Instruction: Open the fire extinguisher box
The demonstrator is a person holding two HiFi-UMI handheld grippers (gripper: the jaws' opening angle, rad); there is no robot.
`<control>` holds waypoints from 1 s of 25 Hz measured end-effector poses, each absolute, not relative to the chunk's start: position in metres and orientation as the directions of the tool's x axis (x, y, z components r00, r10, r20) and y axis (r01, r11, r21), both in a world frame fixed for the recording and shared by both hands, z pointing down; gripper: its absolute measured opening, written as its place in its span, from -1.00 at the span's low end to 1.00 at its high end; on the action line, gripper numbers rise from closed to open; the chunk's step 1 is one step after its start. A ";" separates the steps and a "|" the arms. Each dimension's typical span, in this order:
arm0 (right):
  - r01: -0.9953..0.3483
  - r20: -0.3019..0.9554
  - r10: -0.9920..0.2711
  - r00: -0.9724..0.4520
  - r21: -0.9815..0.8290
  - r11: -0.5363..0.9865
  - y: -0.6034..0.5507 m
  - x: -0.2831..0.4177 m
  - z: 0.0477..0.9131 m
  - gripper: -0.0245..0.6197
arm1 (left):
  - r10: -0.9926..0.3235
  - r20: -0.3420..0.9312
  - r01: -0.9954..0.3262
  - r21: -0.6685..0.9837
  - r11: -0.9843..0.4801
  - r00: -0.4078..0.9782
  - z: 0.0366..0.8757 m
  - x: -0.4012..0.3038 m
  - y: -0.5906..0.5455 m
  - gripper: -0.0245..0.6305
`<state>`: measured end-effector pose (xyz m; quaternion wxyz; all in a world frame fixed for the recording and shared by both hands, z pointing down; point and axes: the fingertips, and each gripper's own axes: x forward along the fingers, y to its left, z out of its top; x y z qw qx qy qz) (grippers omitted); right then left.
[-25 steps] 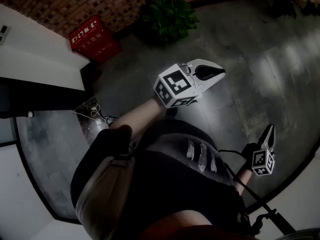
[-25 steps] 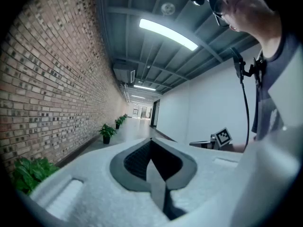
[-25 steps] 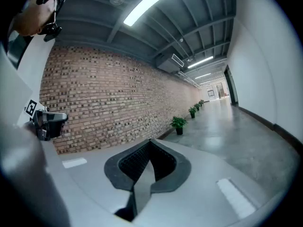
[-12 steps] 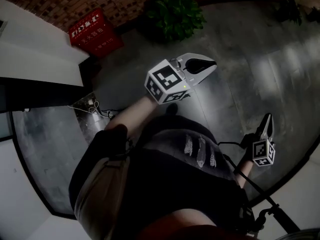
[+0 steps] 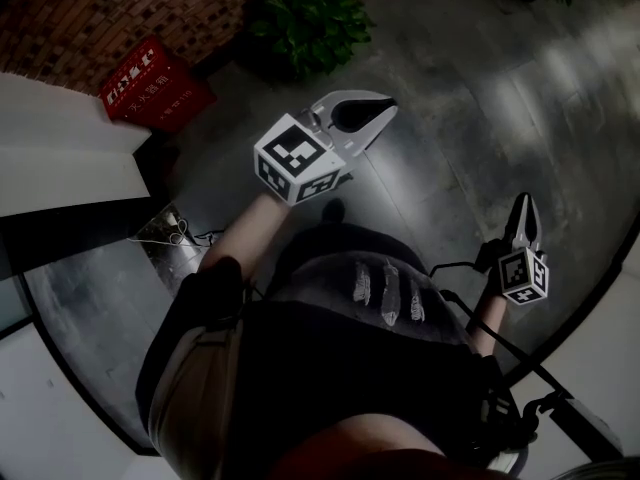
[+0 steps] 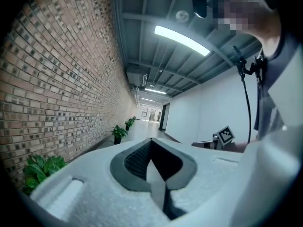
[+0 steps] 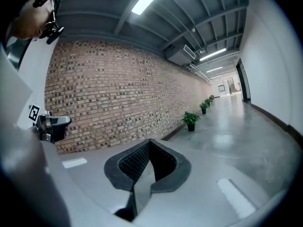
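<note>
One red box (image 5: 155,86) sits on the floor at the upper left of the head view, against the brick wall (image 5: 100,8). It looks closed. A plant (image 5: 305,23) stands to its right.

Over the last second, box and plant have slid from nearer top centre toward the left edge. The person is on the move, so the approach reads as unfinished.

Left gripper (image 5: 386,109) has also drifted left and up in frame. Its jaws are pressed together with nothing between them. It points toward frame right, with the box well apart to its left.

Right gripper (image 5: 521,203), at lower right, is likewise closed and empty, farther still from the box.

Neither gripper view shows the box, only wall, plants and corridor. Likely a turn toward the box comes first.
</note>
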<state>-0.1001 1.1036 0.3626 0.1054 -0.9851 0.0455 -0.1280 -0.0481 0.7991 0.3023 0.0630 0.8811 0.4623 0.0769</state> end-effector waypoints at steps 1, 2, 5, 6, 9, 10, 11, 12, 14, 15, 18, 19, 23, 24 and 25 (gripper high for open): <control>-0.064 0.251 -0.117 0.961 -0.208 -0.976 1.104 -0.098 0.365 -0.92 | 0.825 0.077 0.806 0.181 -0.564 0.560 0.303 -0.044 0.798 -0.93; -0.065 0.256 -0.117 0.960 -0.201 -0.977 1.102 -0.096 0.366 -0.92 | 0.824 0.077 0.805 0.181 -0.565 0.561 0.304 -0.040 0.796 -0.93; -0.066 0.262 -0.119 0.958 -0.200 -0.978 1.093 -0.088 0.367 -0.92 | 0.820 0.075 0.799 0.190 -0.571 0.568 0.306 -0.030 0.786 -0.93; -0.067 0.264 -0.119 0.957 -0.198 -0.978 1.089 -0.085 0.367 -0.92 | 0.819 0.074 0.797 0.195 -0.572 0.569 0.306 -0.027 0.783 -0.93; -0.075 0.275 -0.128 0.953 -0.194 -0.978 1.075 -0.076 0.366 -0.92 | 0.816 0.069 0.792 0.208 -0.574 0.574 0.305 -0.020 0.772 -0.93; -0.082 0.278 -0.135 0.951 -0.193 -0.978 1.070 -0.072 0.365 -0.92 | 0.814 0.067 0.789 0.211 -0.577 0.577 0.305 -0.018 0.768 -0.93; -0.090 0.280 -0.143 0.949 -0.193 -0.977 1.064 -0.068 0.365 -0.92 | 0.812 0.065 0.787 0.213 -0.579 0.580 0.305 -0.016 0.765 -0.93; -0.099 0.282 -0.152 0.947 -0.192 -0.976 1.059 -0.065 0.365 -0.92 | 0.810 0.062 0.784 0.217 -0.581 0.583 0.306 -0.015 0.761 -0.93; -0.125 0.288 -0.176 0.941 -0.187 -0.974 1.049 -0.059 0.367 -0.92 | 0.804 0.057 0.776 0.231 -0.587 0.591 0.307 -0.014 0.755 -0.93; -0.142 0.292 -0.192 0.937 -0.182 -0.973 1.045 -0.055 0.368 -0.92 | 0.800 0.056 0.770 0.238 -0.592 0.598 0.309 -0.014 0.752 -0.93; -0.179 0.315 -0.226 0.922 -0.172 -0.969 1.041 -0.046 0.373 -0.92 | 0.782 0.068 0.748 0.250 -0.615 0.620 0.316 -0.012 0.750 -0.93; -0.184 0.320 -0.232 0.918 -0.173 -0.967 1.042 -0.042 0.375 -0.92 | 0.776 0.074 0.741 0.251 -0.622 0.626 0.318 -0.010 0.751 -0.93; -0.213 0.322 -0.268 0.908 -0.195 -0.957 1.041 -0.018 0.384 -0.92 | 0.752 0.091 0.718 0.244 -0.652 0.653 0.322 0.003 0.751 -0.93; -0.221 0.322 -0.279 0.905 -0.205 -0.953 1.040 -0.012 0.387 -0.92 | 0.745 0.099 0.710 0.240 -0.662 0.660 0.323 0.005 0.750 -0.93; -0.232 0.321 -0.293 0.901 -0.214 -0.949 1.039 -0.006 0.388 -0.92 | 0.737 0.107 0.703 0.236 -0.670 0.667 0.324 0.008 0.750 -0.93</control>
